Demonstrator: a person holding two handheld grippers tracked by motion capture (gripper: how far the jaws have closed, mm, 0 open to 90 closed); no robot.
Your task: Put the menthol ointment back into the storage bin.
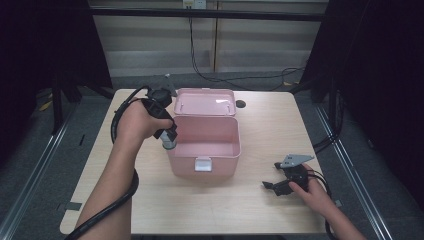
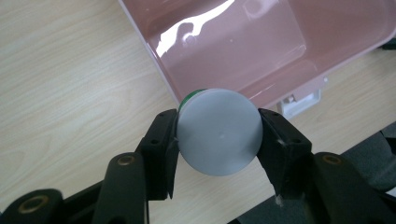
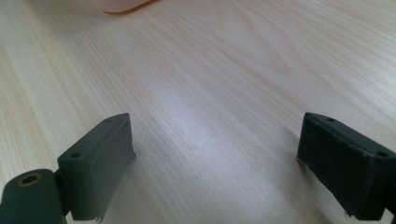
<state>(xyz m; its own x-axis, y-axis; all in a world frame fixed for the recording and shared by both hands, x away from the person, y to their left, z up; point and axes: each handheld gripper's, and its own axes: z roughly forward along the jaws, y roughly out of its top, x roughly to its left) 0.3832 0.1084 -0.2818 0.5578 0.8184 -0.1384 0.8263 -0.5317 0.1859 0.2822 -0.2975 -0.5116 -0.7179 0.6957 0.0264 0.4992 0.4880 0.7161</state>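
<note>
Gripping a small grey-capped bottle w/ a green rim behind the cap, the left gripper is held over the left wall of the pink box, jaws clamped on either side of the round cap. In the left gripper view the bottle is seen end-on, just above the box's near edge, partly over the table & partly over the box interior. The box is set mid-table, its lid swung open & back, a white latch on its front wall. The right gripper is held low near the table's right front, well apart from the box; its jaws are spread wide w/ nothing between them, bare wood seen below.
</note>
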